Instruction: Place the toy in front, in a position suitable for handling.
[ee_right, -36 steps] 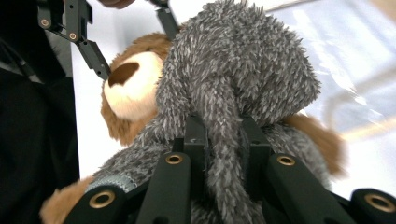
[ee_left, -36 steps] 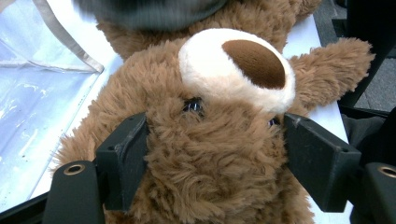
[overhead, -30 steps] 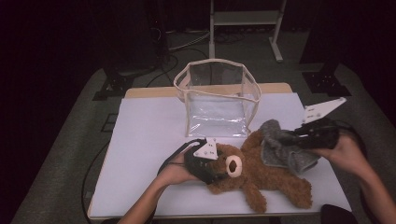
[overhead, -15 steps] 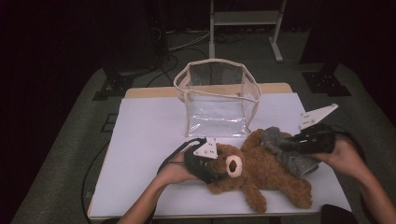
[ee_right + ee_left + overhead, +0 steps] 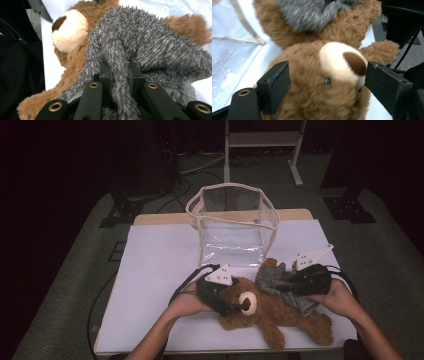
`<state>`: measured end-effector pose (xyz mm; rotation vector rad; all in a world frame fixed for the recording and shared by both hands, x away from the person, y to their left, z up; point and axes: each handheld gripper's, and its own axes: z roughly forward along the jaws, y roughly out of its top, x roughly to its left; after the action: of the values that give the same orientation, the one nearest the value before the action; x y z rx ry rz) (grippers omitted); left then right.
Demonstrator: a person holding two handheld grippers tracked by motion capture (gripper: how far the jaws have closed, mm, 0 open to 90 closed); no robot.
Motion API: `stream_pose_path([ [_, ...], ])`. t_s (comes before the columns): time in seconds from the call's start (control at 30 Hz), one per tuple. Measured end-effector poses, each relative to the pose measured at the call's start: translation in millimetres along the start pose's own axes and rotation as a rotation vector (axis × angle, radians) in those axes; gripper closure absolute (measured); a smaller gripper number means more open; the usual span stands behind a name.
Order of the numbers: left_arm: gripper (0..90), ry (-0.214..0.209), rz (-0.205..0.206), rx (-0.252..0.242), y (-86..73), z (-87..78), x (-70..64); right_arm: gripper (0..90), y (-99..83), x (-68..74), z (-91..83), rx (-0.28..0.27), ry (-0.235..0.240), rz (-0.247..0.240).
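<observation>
A brown teddy bear (image 5: 280, 315) lies on its back at the front of the white table (image 5: 155, 270), its cream muzzle turned up. My left gripper (image 5: 235, 306) has its jaws wide on either side of the bear's head (image 5: 324, 95), pressing into the fur. A grey fuzzy cloth (image 5: 272, 277) is draped over the bear's chest. My right gripper (image 5: 281, 287) is shut on a fold of that cloth (image 5: 150, 45), with the fabric pinched between its jaws (image 5: 119, 67). The bear's muzzle (image 5: 72, 32) sits just left of the cloth.
A clear plastic bag with cream trim (image 5: 232, 227) stands open and upright at the back middle of the table, just behind the bear. Cables trail from both grippers. Dark floor and stand legs (image 5: 345, 205) surround the table.
My right gripper has come down and slightly left with the grey cloth, which now lies lower on the bear. The left gripper has stayed at the head.
</observation>
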<state>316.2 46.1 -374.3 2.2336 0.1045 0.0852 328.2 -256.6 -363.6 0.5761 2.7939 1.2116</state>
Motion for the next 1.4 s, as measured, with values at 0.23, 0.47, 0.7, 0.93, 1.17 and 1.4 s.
stream_pose_path([
  [0.23, 22.7, -0.028, 0.020, 0.038, 4.9, 10.3, -0.5, 76.6, 6.3, 2.5, -7.1, 0.018, -0.013, -0.029],
  [0.47, 23.0, -0.026, 0.026, 0.036, 4.3, 9.7, 0.7, 76.3, 1.2, -22.7, -28.2, 0.007, -0.081, 0.031],
  [0.7, 14.6, 0.003, -0.012, 0.016, 1.5, -3.8, 5.7, 76.7, -10.6, 2.0, -17.3, 0.002, -0.066, -0.013],
  [0.93, 10.8, -0.014, -0.063, 0.016, -5.8, -7.4, 9.4, 76.9, -26.7, 30.3, -25.4, -0.026, -0.072, -0.046],
  [1.17, 8.7, -0.160, -0.174, 0.020, -12.4, 9.1, 17.9, 77.0, -37.8, 35.2, -27.6, -0.055, -0.047, -0.041],
  [1.4, 45.7, -0.257, -0.214, 0.087, -11.0, 19.5, 27.5, 76.8, -38.0, 26.5, -27.7, -0.068, -0.032, -0.025],
])
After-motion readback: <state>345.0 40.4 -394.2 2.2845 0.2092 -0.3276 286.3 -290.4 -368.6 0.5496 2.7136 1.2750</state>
